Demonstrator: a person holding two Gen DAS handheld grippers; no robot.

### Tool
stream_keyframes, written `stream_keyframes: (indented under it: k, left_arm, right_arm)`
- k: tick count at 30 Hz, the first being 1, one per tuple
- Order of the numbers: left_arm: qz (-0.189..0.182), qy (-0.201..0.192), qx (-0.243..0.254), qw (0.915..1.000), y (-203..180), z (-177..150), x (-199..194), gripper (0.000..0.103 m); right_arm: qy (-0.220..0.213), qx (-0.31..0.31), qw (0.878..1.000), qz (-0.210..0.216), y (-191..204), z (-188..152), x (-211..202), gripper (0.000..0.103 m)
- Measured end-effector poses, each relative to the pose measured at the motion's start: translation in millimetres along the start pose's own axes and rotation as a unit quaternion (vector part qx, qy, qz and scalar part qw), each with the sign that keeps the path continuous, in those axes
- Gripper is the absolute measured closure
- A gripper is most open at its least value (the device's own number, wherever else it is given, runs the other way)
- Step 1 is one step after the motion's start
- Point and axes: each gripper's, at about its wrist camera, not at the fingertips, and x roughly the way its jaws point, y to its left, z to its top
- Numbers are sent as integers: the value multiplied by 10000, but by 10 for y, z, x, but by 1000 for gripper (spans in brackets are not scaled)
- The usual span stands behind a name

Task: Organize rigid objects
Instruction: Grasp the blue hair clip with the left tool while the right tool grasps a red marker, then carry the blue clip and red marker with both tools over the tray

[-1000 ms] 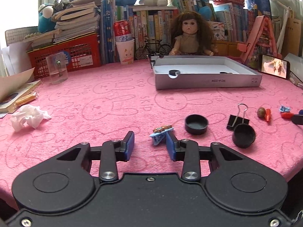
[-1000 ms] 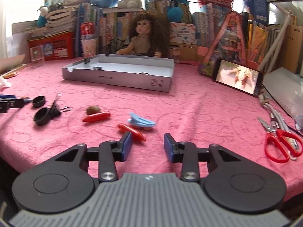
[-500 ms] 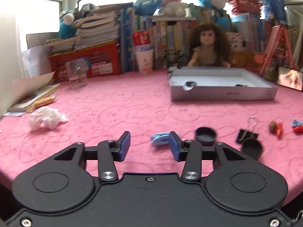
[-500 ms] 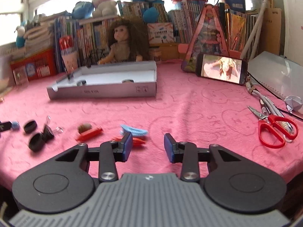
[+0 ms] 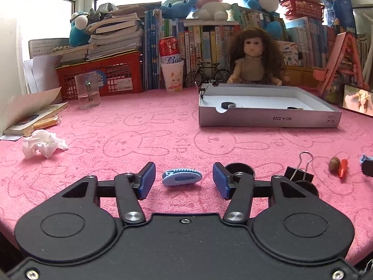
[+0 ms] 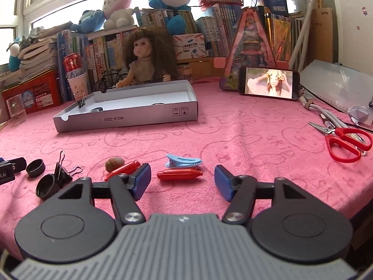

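Both jaws have just widened; blue clip (image 5: 182,176) lies untouched between left jaws

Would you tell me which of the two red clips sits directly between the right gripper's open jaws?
The right-hand red clip, lying level just before the blue clip; the other red clip slants beside the nut.

The grey box (image 6: 126,119) front reads "NO.A-2224" upside down; the red can (image 5: 168,47) reads "Bud".
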Motion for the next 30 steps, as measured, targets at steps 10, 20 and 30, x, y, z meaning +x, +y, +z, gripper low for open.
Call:
stream_keyframes:
  k: [10,20,30]
  left_arm:
    - [44,80,-139,9999,19,-34,75,60]
    - [109,81,-175,9998,36,109,0,67]
    - [-100,-19,-228,9997,-6,393,21,67]
  right_arm:
    - [-119,-125,9995,-254,118,-52,15,29]
    - [-61,-274,9996,-30,53,132,1,54]
    - [-128,-250,9996,11,19,386,100,54]
